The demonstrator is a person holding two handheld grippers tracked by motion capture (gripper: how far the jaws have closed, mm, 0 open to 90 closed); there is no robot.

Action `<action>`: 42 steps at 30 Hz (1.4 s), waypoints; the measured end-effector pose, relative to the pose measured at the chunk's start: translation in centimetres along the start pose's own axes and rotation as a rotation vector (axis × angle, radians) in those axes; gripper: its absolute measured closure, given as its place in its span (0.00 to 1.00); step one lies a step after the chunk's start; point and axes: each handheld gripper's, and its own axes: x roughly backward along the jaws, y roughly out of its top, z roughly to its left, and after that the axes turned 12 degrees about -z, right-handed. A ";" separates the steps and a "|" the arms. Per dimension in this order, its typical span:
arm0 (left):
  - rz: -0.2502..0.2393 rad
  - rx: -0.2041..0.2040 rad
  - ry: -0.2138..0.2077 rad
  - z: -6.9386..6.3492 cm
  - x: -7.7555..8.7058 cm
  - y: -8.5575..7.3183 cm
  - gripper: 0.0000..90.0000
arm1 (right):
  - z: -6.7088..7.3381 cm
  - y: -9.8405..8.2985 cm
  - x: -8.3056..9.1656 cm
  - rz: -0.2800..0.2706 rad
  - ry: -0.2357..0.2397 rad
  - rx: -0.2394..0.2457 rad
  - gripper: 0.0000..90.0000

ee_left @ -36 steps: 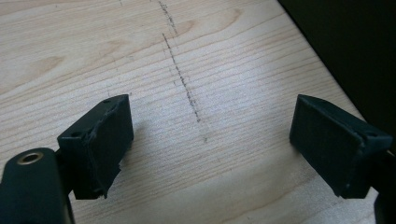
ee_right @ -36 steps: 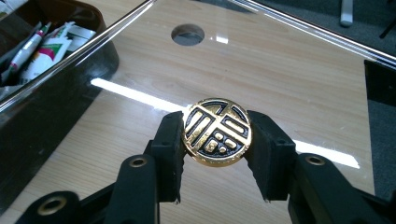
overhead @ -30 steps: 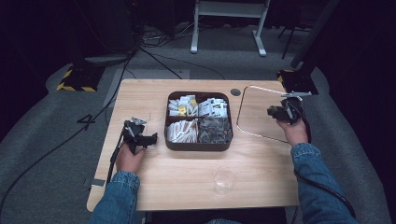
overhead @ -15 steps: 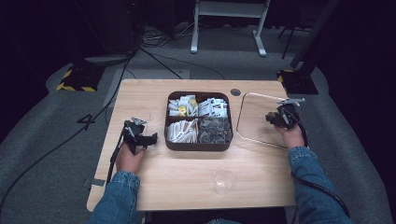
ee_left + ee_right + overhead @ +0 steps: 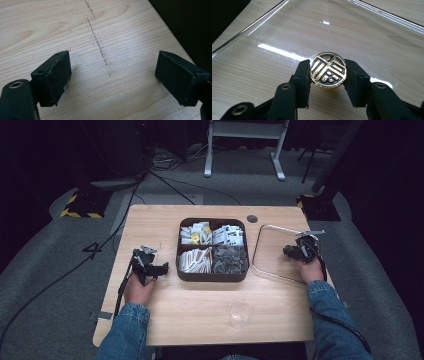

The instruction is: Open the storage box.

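A clear square lid (image 5: 274, 254) with a dark rim lies right of the brown four-compartment box (image 5: 212, 276). My right gripper (image 5: 292, 251) is at the lid's right side, shut on its round gold knob (image 5: 328, 70), which bears a black pattern. In the right gripper view my right gripper (image 5: 328, 75) has both pads pressed on the knob's sides, and the wooden table shows through the clear lid (image 5: 287, 30). My left gripper (image 5: 163, 268) rests left of the box, jaws pointing toward it. In the left gripper view my left gripper (image 5: 112, 75) stands open over bare wood.
The box's compartments hold several packets, white and yellow at the back, white and dark grey at the front. A clear plastic cup (image 5: 240, 313) stands near the front edge of the table (image 5: 150, 220). A round grommet (image 5: 252, 219) sits at the back.
My right hand has come down and slightly nearer with the lid, which now lies lower and flatter beside the box. The left hand has stayed put.
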 end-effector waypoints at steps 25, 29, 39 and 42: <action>0.000 0.000 0.000 0.0 0.0 0.0 0.15 | -0.8 -1.1 -0.4 0.027 0.015 -0.083 0.64; 0.000 0.000 0.000 0.0 0.0 0.0 0.15 | -0.8 -1.1 -0.4 0.026 0.018 -0.100 0.61; 0.000 0.000 0.000 0.0 0.0 0.0 0.15 | -1.3 -0.7 0.3 -0.003 0.032 -0.190 0.48; 0.000 0.000 0.000 0.0 0.0 0.0 0.15 | -1.2 -0.4 0.5 -0.011 0.033 -0.192 0.47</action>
